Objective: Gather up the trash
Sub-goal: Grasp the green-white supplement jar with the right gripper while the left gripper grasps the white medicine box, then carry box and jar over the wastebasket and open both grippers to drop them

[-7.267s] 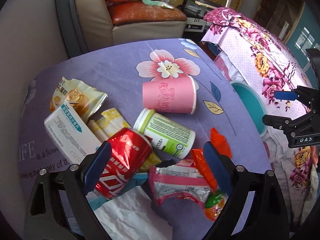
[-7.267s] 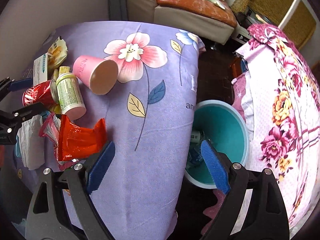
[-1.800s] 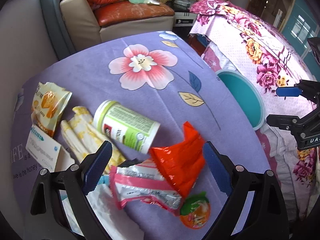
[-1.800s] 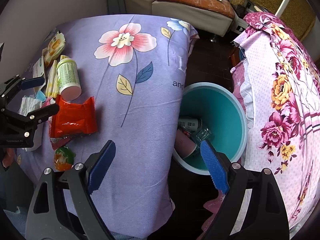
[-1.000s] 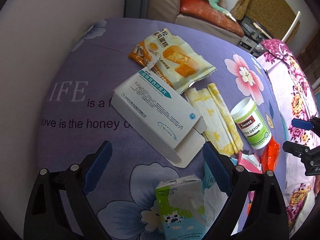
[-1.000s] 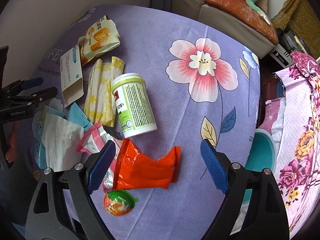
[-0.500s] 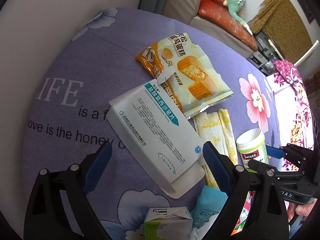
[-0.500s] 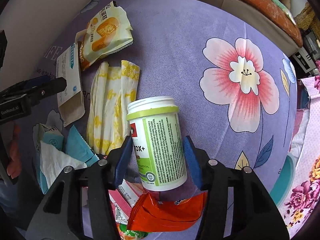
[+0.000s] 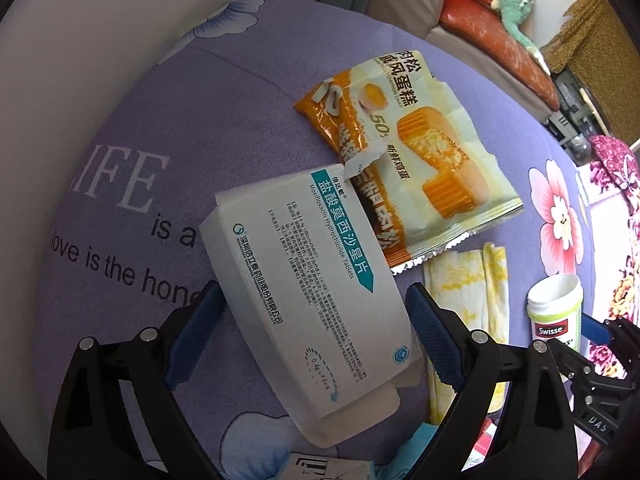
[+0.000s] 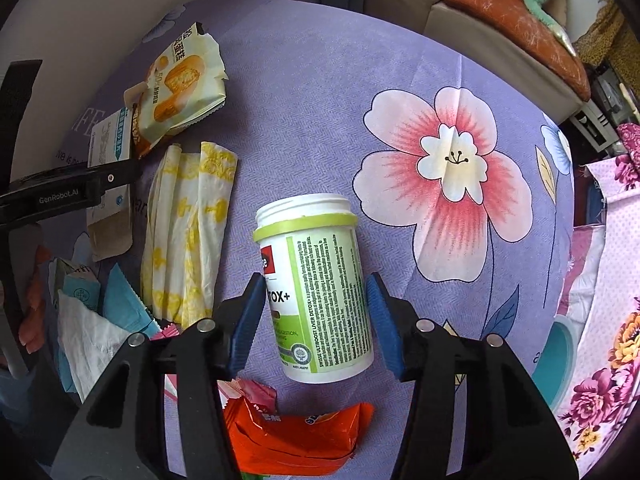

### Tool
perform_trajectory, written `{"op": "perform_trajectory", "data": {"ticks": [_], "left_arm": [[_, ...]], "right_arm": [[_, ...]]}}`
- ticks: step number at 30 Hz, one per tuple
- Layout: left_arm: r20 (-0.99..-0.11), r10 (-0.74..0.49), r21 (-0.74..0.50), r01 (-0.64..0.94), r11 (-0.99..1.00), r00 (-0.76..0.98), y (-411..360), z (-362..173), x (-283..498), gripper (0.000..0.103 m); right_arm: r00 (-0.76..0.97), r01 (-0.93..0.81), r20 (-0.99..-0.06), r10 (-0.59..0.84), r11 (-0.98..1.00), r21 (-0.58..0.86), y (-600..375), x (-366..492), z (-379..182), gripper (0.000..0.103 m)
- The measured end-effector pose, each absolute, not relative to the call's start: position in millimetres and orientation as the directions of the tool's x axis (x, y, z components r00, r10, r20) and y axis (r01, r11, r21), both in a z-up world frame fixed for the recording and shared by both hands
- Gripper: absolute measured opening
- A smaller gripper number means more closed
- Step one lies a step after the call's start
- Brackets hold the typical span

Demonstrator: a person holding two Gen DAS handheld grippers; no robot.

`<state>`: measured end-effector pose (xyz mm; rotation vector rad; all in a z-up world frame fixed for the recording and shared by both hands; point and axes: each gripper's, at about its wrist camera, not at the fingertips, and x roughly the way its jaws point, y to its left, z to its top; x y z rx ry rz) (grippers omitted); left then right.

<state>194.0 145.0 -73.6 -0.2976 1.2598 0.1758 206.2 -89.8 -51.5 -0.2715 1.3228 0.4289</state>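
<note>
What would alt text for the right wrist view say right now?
The right gripper is closed around a white and green supplement bottle lying on a purple floral tablecloth. A yellow patterned wrapper and a cake wrapper lie to its left, an orange packet just below it.

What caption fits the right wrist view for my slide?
Right gripper closed around a lying Swisse supplement bottle on the purple floral tablecloth, wrappers nearby.
</note>
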Motion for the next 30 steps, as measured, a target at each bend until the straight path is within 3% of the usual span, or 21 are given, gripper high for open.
{"op": "perform_trajectory", "data": {"ticks": [3, 7, 9, 21, 30], "left_arm": [[-0.952, -0.020, -0.111, -0.283, 0.953, 0.306, 150, -74, 189, 0.091], [-0.937, -0.020, -0.114, -0.253, 0.961, 0.348, 151, -67, 179, 0.070], [-0.927, -0.003, -0.101, -0.242, 0.965, 0.374, 151, -60, 175, 0.067], [-0.878, -0.042, -0.120, -0.134, 0.984, 0.478, 134, -6, 155, 0.065], [-0.857, -0.176, -0.159, 0.075, 0.984, 0.485, 41, 13, 153, 0.066]], "right_arm": [[0.186, -0.452, -0.970, 0.155, 0.890, 0.056, -92, 206, -51, 0.050], [0.178, -0.452, -0.970, 0.164, 0.889, 0.068, -89, 207, -55, 0.051], [0.171, -0.445, -0.971, 0.169, 0.892, 0.077, -89, 207, -59, 0.051], [0.249, -0.401, -0.941, 0.228, 0.909, 0.114, -113, 189, -30, 0.050], [0.338, -0.289, -0.917, 0.211, 0.951, 0.113, -181, 164, -2, 0.050]]}}
